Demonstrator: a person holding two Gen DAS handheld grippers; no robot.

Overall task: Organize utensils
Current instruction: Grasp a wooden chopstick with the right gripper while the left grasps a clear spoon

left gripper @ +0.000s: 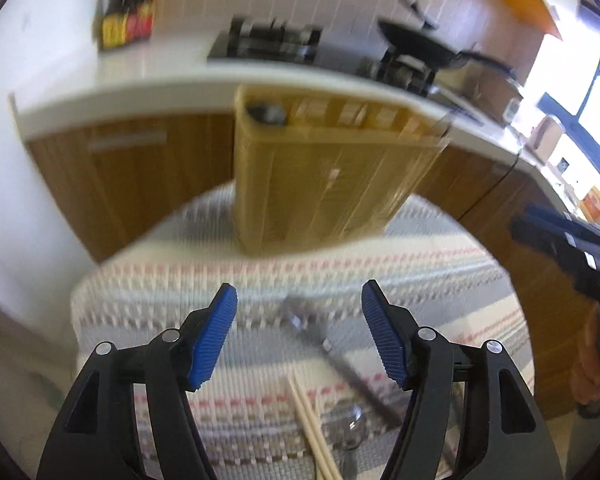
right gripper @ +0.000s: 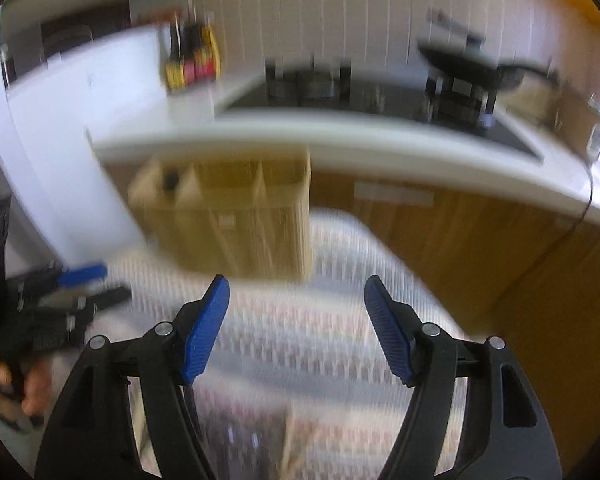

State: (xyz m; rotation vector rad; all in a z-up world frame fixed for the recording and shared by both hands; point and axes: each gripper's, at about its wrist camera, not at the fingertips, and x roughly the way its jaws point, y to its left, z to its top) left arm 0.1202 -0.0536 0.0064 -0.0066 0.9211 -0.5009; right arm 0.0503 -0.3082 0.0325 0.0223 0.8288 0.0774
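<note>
At the bottom of the left wrist view, the left gripper point(left gripper: 299, 336) stands with its blue-padded fingers point(left gripper: 214, 340) spread wide, grasping nothing. Between and just beyond them, in the lower middle of the frame, utensils lie on a striped woven cloth point(left gripper: 172, 280): a pair of pale chopsticks point(left gripper: 314, 432) running toward the bottom edge, a blurred metal utensil point(left gripper: 324, 344) lying diagonally beside them, and a spoon bowl point(left gripper: 350, 420) just right of the chopsticks. Farther up, in the centre of the frame, a wooden utensil holder point(left gripper: 332, 184) with several compartments stands on the far part of the cloth; a dark object sits in its leftmost compartment. Behind it, a white counter point(left gripper: 140, 92) crosses the upper frame, with a pan point(left gripper: 420, 46) at upper right.

In the right wrist view, the right gripper point(right gripper: 296, 328) is likewise released and empty at the bottom of the frame. The holder point(right gripper: 236, 216) stands at centre left, beyond its fingers. The picture is heavily blurred.
</note>
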